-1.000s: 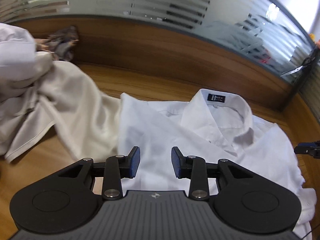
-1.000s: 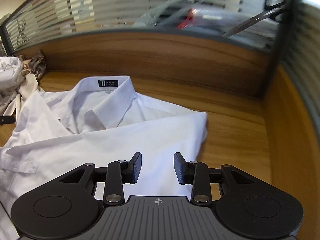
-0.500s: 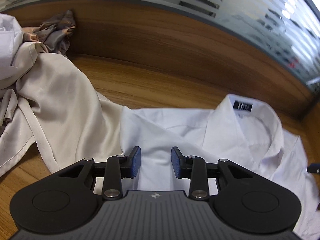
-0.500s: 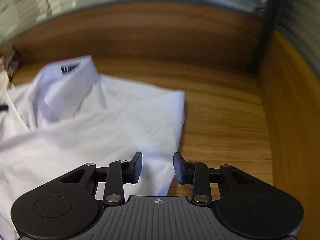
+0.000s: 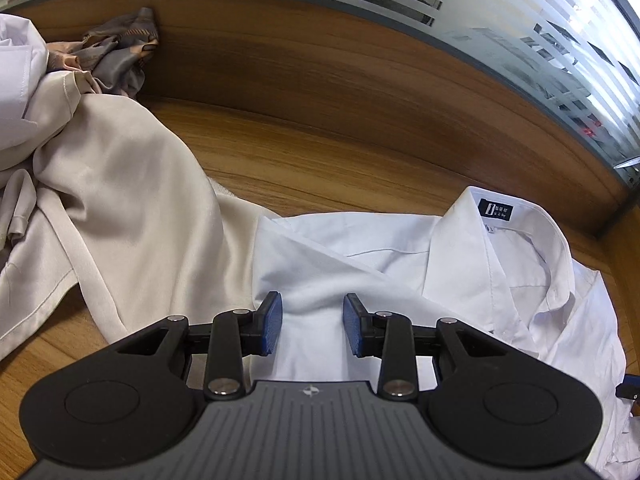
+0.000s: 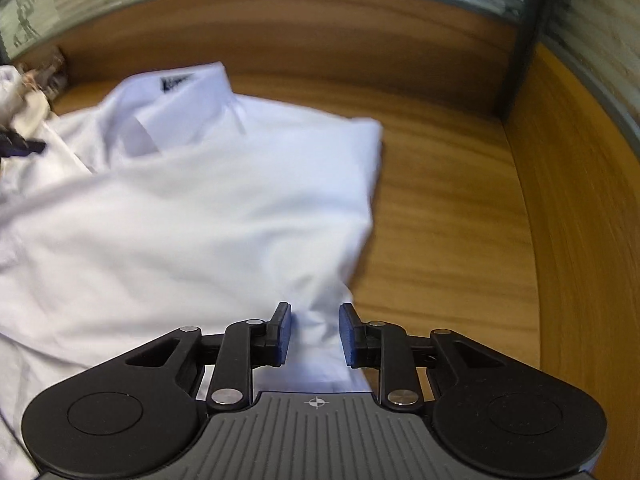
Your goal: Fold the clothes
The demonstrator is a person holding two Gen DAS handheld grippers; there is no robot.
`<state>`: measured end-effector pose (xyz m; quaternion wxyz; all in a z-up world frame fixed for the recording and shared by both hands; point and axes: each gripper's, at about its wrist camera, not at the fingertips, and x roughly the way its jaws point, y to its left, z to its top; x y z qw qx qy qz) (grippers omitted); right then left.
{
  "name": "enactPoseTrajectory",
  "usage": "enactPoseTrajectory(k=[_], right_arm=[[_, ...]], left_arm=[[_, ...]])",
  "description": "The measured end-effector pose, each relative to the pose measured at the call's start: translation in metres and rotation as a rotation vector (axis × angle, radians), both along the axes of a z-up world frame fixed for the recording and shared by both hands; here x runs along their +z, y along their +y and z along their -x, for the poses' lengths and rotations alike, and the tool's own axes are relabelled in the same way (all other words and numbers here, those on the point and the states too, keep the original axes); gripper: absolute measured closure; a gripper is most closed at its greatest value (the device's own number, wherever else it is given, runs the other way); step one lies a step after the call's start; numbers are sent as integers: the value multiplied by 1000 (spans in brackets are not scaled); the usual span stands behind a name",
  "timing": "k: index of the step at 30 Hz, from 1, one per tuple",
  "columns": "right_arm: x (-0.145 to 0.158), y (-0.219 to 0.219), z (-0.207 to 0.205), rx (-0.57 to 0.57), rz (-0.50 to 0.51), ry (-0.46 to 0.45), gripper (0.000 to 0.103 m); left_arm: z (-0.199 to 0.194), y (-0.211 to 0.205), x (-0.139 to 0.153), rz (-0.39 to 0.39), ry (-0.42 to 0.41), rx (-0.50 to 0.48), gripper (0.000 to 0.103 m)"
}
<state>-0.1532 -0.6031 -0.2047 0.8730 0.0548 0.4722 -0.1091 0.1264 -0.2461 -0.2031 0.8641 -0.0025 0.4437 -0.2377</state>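
Note:
A white collared shirt (image 5: 400, 264) with a dark neck label lies flat on the wooden table, its sides folded inward. My left gripper (image 5: 312, 322) hovers low over the shirt's left folded edge. It is open, and a ridge of white cloth lies between its blue pads (image 5: 271, 320). In the right wrist view the same shirt (image 6: 192, 216) fills the left half, blurred. My right gripper (image 6: 316, 332) is over the shirt's right edge with its jaws closing. White cloth lies in the gap and the pads (image 6: 285, 330) are not pressing on it.
A beige garment (image 5: 120, 208) spreads on the left and touches the shirt. Behind it lie a white garment (image 5: 16, 92) and a patterned scarf (image 5: 120, 52). A wooden wall (image 5: 360, 92) with frosted glass closes the back. A wooden side wall (image 6: 580, 240) stands on the right.
Both grippers have come down closer to the shirt. The left one shifted to the shirt's left edge, the right one to its right edge. The right jaws stand narrower than before.

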Motion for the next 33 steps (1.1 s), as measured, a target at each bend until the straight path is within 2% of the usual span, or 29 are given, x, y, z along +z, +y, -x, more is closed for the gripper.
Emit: enactPoseTrajectory(k=[5, 8, 11, 17, 23, 27, 29, 33], right_arm=[[9, -4, 2, -46, 26, 19, 74], [29, 1, 11, -68, 48, -18, 74], [52, 9, 23, -80, 36, -57, 74], [91, 38, 51, -79, 6, -127, 73], [107, 84, 77, -145, -5, -124, 72], [104, 131, 89, -253, -8, -107, 70], [96, 156, 95, -335, -1, -91, 65], [74, 198, 114, -524, -25, -81, 64]], left_arm=[[-4, 11, 20, 15, -22, 57, 64], [-7, 30, 45, 42, -50, 108, 63], [-12, 51, 63, 64, -35, 112, 63], [-18, 79, 79, 83, 16, 10, 61], [-36, 87, 71, 112, 72, -119, 61], [-55, 82, 64, 117, 83, -232, 61], [-65, 77, 59, 118, 92, -286, 61], [-78, 63, 52, 112, 101, -378, 61]])
